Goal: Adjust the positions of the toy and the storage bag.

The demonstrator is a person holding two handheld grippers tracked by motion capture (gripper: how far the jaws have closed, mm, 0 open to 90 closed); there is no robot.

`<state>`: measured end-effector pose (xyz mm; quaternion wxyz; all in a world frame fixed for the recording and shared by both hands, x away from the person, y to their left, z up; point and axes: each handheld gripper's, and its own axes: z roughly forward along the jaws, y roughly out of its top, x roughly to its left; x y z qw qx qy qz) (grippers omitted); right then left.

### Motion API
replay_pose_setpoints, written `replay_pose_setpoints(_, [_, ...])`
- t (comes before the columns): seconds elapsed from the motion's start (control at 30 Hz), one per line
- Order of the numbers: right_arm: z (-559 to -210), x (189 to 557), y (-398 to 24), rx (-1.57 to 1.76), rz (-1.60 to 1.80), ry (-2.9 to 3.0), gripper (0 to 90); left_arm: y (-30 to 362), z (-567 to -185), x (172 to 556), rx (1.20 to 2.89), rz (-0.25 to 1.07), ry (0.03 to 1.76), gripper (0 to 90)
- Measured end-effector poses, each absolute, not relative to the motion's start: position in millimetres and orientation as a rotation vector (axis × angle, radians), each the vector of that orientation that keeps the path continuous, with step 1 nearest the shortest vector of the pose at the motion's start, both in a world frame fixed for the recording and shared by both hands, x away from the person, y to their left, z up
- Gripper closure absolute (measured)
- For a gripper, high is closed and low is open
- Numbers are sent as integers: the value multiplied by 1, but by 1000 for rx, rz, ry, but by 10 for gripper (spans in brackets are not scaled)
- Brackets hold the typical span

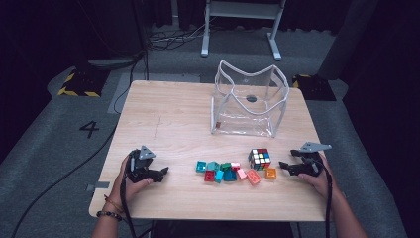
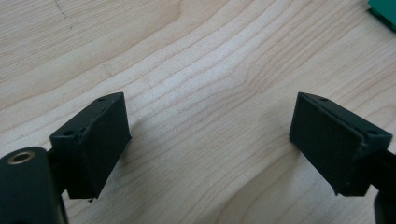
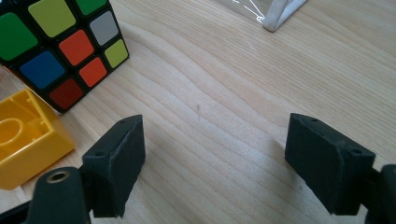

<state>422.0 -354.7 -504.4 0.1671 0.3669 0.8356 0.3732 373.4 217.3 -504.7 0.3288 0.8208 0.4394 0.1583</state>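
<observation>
A clear plastic bag (image 1: pixel 250 101) with a white rim stands open at the back of the wooden table (image 1: pixel 168 119). In front of it sit a scrambled puzzle cube (image 1: pixel 259 158) and a row of several coloured bricks (image 1: pixel 229 172). My left gripper (image 1: pixel 165 170) rests at the table's left, open, with bare wood between its jaws (image 2: pixel 210 140). My right gripper (image 1: pixel 283 165) lies right of the orange brick (image 1: pixel 271 173), open and empty (image 3: pixel 215 154). In the right gripper view the cube (image 3: pixel 56 46) and the orange-yellow brick (image 3: pixel 25 140) lie left of the jaws.
A corner of the bag's white rim (image 3: pixel 280 14) shows at the top of the right gripper view. A green brick edge (image 2: pixel 384 10) peeks in at the top right of the left gripper view. Beyond the table stand a white frame (image 1: pixel 242 25) and cables on grey floor.
</observation>
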Motion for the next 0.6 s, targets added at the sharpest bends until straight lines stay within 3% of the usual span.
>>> replay_pose_setpoints(0.6, [-504, 424, -359, 1058, 1050, 2369, 199, 217, -504, 378, 2171, 408, 1131, 81])
